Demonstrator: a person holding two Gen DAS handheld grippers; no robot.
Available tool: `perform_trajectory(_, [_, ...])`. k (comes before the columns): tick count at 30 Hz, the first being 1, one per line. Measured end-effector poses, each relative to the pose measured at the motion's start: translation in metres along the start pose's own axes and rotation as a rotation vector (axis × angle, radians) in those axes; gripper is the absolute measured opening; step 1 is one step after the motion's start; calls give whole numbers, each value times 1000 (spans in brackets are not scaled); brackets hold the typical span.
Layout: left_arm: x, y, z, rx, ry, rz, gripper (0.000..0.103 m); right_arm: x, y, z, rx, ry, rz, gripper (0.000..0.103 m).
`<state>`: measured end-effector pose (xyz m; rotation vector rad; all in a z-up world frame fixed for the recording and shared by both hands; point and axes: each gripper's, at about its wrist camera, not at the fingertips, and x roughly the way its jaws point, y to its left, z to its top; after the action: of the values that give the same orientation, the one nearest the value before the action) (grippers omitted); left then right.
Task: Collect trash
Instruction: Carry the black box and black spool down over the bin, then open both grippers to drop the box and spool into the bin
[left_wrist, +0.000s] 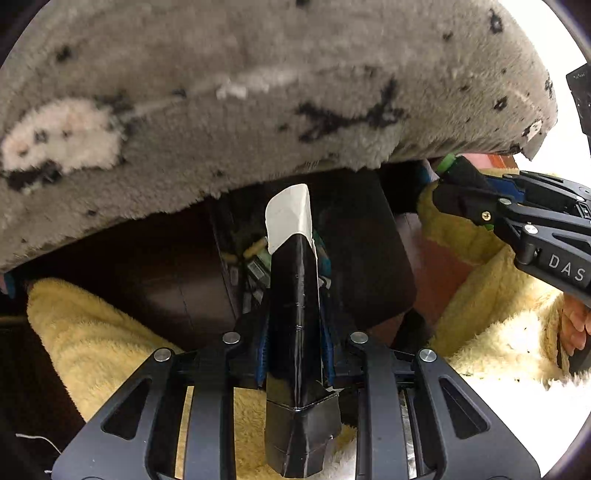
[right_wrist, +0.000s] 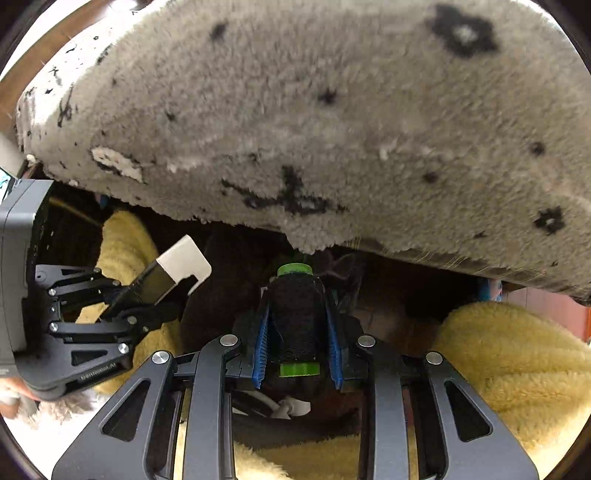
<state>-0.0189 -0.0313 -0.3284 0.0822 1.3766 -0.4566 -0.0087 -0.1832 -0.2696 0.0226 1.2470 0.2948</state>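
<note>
Item one: a flat black cardboard carton with a white open flap (left_wrist: 293, 291), folded and creased, stiff card with a glossy dark face; it stands pinched between the blue ribbed pads of the left hand-held gripper (left_wrist: 293, 332), its long axis running straight forward along the fingers, the white end leading. Item two: a black thread-wound spool with bright green plastic end caps (right_wrist: 297, 317), cylindrical, matt and fibrous; it is clamped between the pads of the right hand-held gripper (right_wrist: 297, 332), its long axis likewise in line with the fingers. Both pieces point toward a dark opening (left_wrist: 354, 240) beneath the overhanging edge of a grey shaggy fleece blanket with black star and blotch markings (left_wrist: 258, 110). What the opening is cannot be told for certain; a jumble of small coloured oddments (left_wrist: 255, 258) shows inside, just beyond the carton's tip, so it is probably the collecting place. Judged from both views, the left hand-held gripper sits nearer that jumble, the right one beside it and close. Flanking both: pale yellow plush fabric (right_wrist: 517, 354), soft, deep-piled, yielding.
</note>
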Motion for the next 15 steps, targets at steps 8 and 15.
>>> perform_trajectory(8, [20, 4, -1, -7, 55, -35, 22, 21, -7, -2, 21, 40, 47, 27])
perform_trajectory(15, [28, 6, 1, -18, 64, -49, 26, 30, -2, 1, 3, 60, 63, 29])
